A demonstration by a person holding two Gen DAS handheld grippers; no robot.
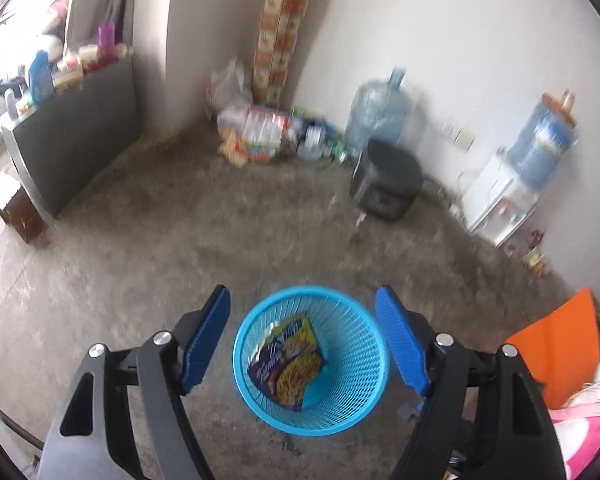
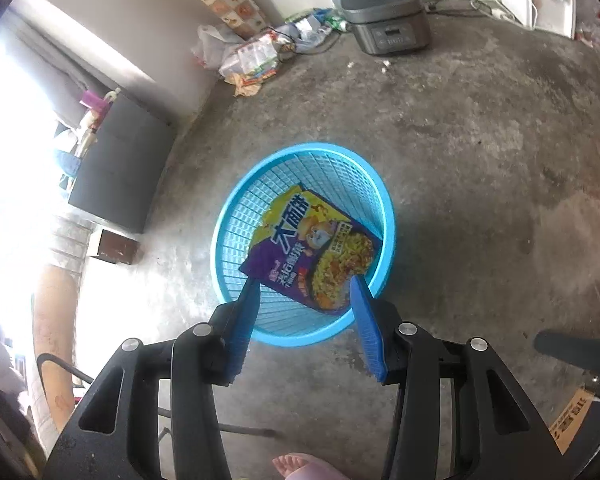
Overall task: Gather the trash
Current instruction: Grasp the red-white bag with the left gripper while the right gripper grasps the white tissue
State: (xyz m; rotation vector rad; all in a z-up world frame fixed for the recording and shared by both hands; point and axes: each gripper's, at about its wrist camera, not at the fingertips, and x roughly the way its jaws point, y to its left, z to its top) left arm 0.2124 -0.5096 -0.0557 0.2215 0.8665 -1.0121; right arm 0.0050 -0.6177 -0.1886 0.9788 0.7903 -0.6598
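Note:
A blue mesh trash basket (image 1: 352, 400) stands on the concrete floor, and a purple and yellow noodle wrapper (image 1: 286, 364) lies inside it. My left gripper (image 1: 304, 300) is open and empty, hovering above the basket. In the right wrist view the same basket (image 2: 244, 208) holds the wrapper (image 2: 312, 252), leaning against its inner wall. My right gripper (image 2: 304, 280) is open just above the basket's near rim, with the wrapper's lower edge between its blue fingers (image 2: 366, 320) but not gripped.
A grey rice cooker (image 1: 386, 186) and a large water bottle (image 1: 380, 116) stand by the far wall next to a pile of bags and packets (image 1: 260, 128). A dark cabinet (image 1: 72, 136) stands left, a water dispenser (image 1: 500, 204) right. A bare foot (image 2: 300, 466) is near.

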